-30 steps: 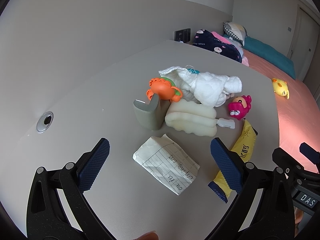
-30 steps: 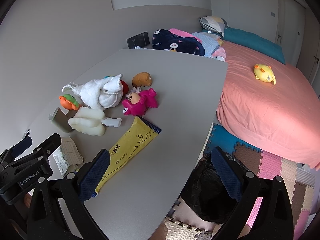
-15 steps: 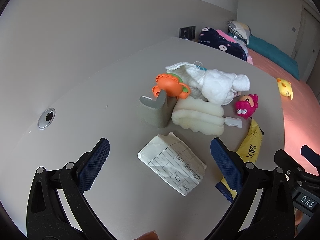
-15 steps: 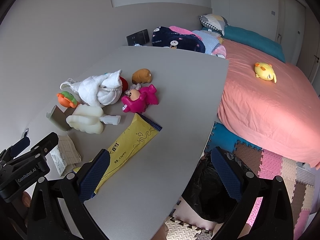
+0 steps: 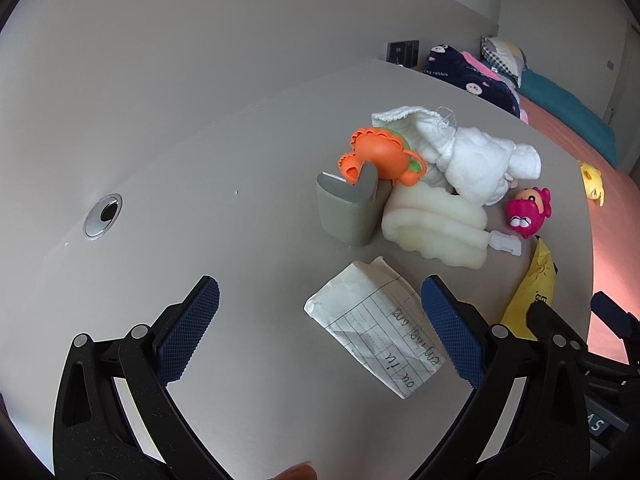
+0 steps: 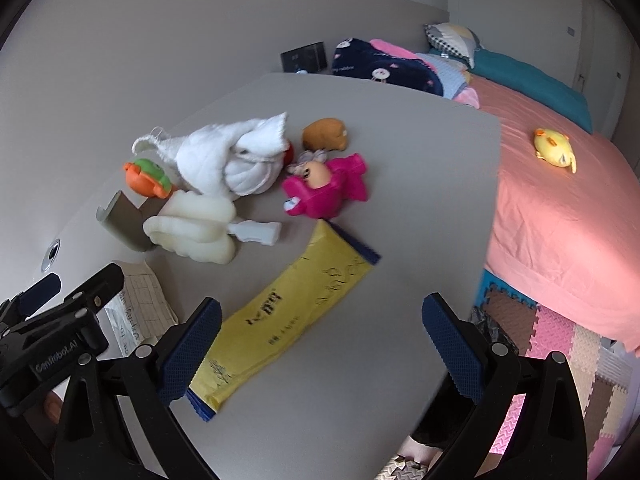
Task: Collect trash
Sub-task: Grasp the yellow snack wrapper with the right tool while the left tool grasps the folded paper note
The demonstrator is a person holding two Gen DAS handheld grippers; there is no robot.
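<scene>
A folded paper with handwriting [image 5: 376,320] lies on the grey table [image 5: 240,160], just ahead of my open, empty left gripper [image 5: 320,332] and towards its right finger. It also shows in the right wrist view [image 6: 138,304]. A yellow snack wrapper [image 6: 288,316] lies flat by the left finger of my open, empty right gripper [image 6: 320,340]; its end shows in the left wrist view [image 5: 532,292]. The left gripper's body [image 6: 52,336] is at the right wrist view's lower left.
Toys cluster beyond: orange toy [image 5: 380,152], white cloth [image 5: 472,152], foam piece [image 5: 436,228], grey holder [image 5: 348,212], pink toy [image 6: 324,188], brown toy [image 6: 324,134]. A black trash bag [image 6: 486,330] sits on the floor below the table edge. A pink bed [image 6: 560,200] stands at the right.
Both grippers have moved in closer over the table; the paper and the wrapper now sit lower and nearer the fingers. Both stay open.
</scene>
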